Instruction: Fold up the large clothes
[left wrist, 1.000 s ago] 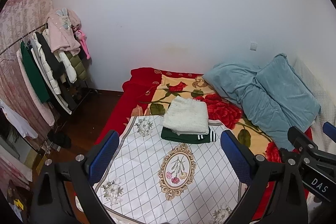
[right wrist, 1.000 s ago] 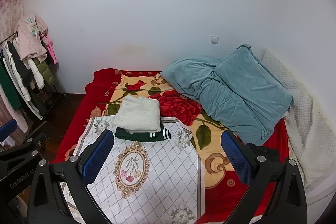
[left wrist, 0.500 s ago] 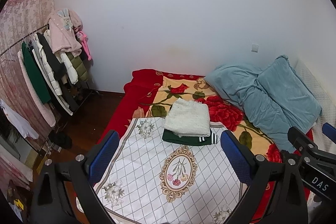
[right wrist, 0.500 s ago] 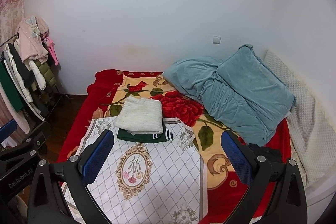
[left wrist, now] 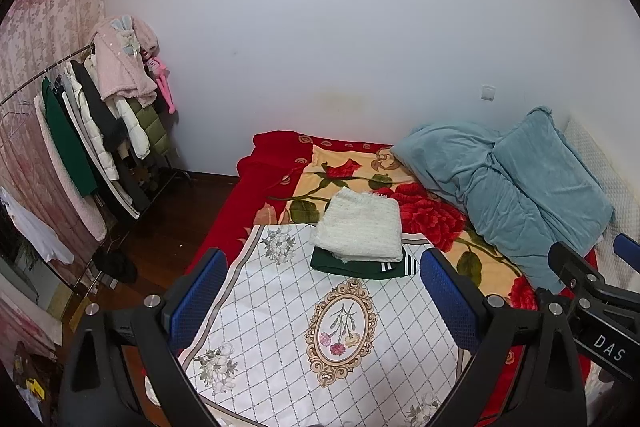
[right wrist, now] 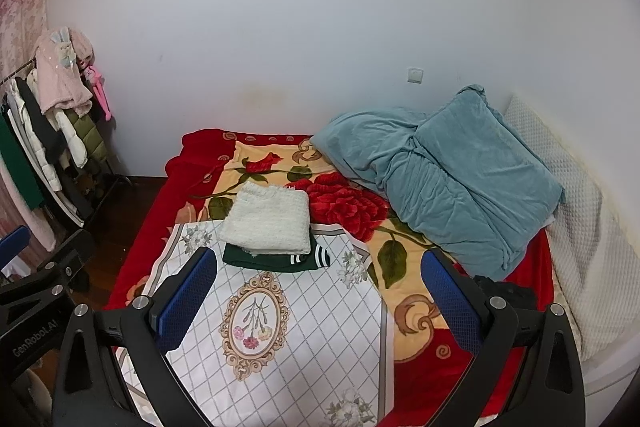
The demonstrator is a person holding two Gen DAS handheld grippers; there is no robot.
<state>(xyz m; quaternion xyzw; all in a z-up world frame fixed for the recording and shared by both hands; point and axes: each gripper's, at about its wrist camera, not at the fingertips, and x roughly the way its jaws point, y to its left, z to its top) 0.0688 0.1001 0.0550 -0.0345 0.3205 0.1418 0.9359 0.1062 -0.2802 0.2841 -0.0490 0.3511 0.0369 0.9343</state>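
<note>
A folded white knit garment [left wrist: 360, 231] [right wrist: 268, 223] lies on top of a folded dark green garment with white stripes [left wrist: 360, 267] [right wrist: 276, 261] on the bed. Both rest at the far edge of a white checked cloth with a flower medallion [left wrist: 280, 315] [right wrist: 320, 327]. My left gripper [left wrist: 320, 295] is open and empty, held above the near part of that cloth. My right gripper [right wrist: 320, 295] is open and empty too, beside the left one. A dark garment [right wrist: 504, 289] lies at the bed's right, behind my right finger.
The bed has a red rose blanket [left wrist: 424, 215] [right wrist: 340, 199]. A rumpled teal quilt [left wrist: 520, 179] [right wrist: 452, 171] and a white quilted pillow [right wrist: 576, 211] lie at the right. A clothes rack with coats [left wrist: 92, 131] [right wrist: 48, 131] stands left over dark wooden floor [left wrist: 160, 227].
Both views have tilted or risen slightly, so the bed and the folded stack sit a little lower in frame. Both grippers stay open and empty.
</note>
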